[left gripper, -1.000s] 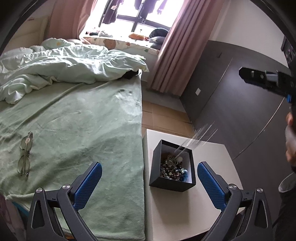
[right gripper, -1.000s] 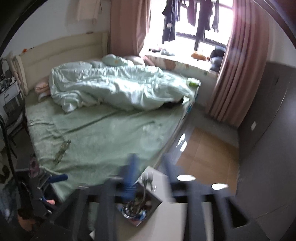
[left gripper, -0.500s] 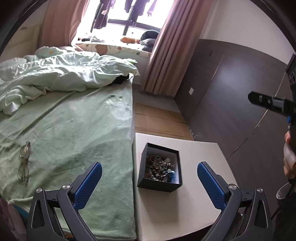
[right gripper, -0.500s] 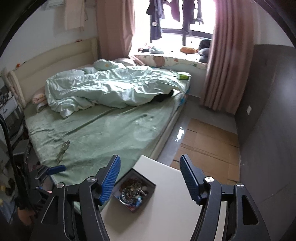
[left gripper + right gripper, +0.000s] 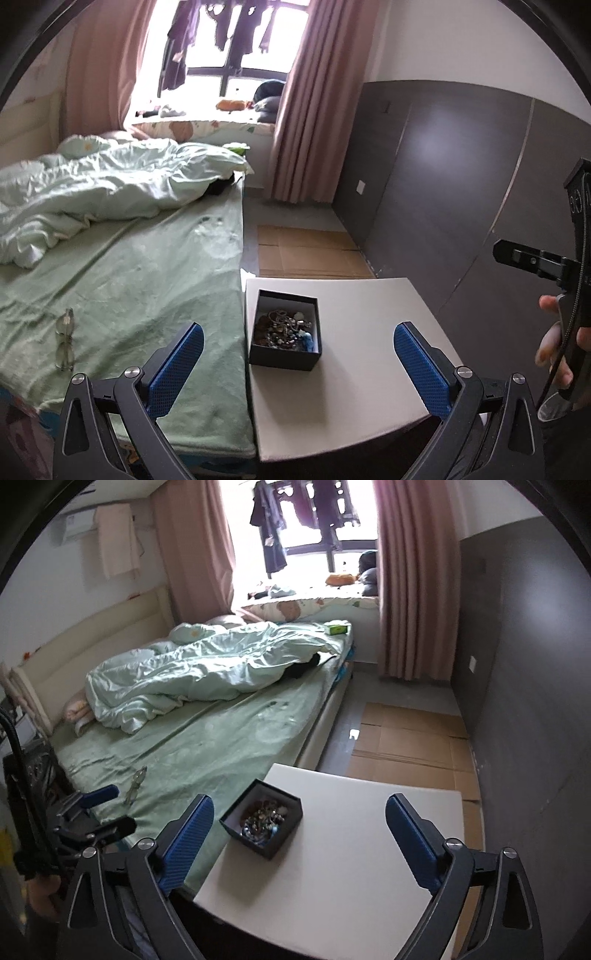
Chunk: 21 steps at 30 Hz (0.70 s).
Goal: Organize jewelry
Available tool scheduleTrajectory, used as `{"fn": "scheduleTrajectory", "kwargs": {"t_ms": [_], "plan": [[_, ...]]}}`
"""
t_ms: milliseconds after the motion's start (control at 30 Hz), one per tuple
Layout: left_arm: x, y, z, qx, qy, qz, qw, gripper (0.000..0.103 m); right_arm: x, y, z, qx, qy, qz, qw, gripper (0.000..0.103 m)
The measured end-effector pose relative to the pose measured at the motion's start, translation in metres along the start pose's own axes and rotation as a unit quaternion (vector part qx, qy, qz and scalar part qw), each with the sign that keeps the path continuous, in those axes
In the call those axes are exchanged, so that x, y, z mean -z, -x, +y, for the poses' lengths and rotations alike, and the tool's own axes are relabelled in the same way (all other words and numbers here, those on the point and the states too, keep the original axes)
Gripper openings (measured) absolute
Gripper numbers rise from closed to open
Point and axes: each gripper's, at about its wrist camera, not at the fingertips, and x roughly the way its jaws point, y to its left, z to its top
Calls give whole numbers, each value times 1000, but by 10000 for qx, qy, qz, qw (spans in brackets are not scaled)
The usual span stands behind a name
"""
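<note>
Left wrist view: left gripper (image 5: 298, 363) has jaws spread wide, nothing between them; blue ribbed pads (image 5: 173, 369) on black angular finger frames with silver pivot bolts. It hovers above the near edge of a small white table (image 5: 369, 376), matte flat top, butted against the bed. On the table's left side sits a black square box (image 5: 284, 330), open, rigid walls, pale lining. Inside is the jewelry (image 5: 284, 329): a tangled heap of beads and metal chain with one blue piece in the near right corner. Individual pieces too small to tell. Left of the table, a pale green bedsheet (image 5: 140, 280), slightly wrinkled, with folded clear-framed glasses (image 5: 64, 345) lying on it. Crumpled glossy mint duvet (image 5: 96, 184) further back. Flattened cardboard (image 5: 310, 251) on the floor past the table. At right edge, the right hand (image 5: 557, 347) grips a black handle.

Right wrist view: right gripper (image 5: 299, 843) is also fully spread and empty, same blue pads (image 5: 186, 843), held above the table (image 5: 369, 849) and angled toward the bed. The box (image 5: 262, 825) shows corner-on near the table's left edge, just beside the left pad in frame, jewelry (image 5: 263, 821) piled in it. Left gripper (image 5: 98, 814) shows at lower left over the bed's edge, well apart from the box. Glasses (image 5: 136, 779) lie on the sheet (image 5: 221, 746).
</note>
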Motion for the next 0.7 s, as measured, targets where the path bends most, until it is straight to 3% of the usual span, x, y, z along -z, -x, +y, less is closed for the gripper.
{"fn": "scheduleTrajectory", "kwargs": {"t_ms": [33,200,700], "plan": [[2,5,-4,8,-31,-34,10000,103,4,5,-1,8,-39,-35,10000,103],[14,25,-19,-6,-153,-127,9998,103,25,37,-1,234,-88,-238,9994,103],[51,92,-49,-46,-493,-435,9978,103,89,109,14,316,-318,-613,9971,103]]}}
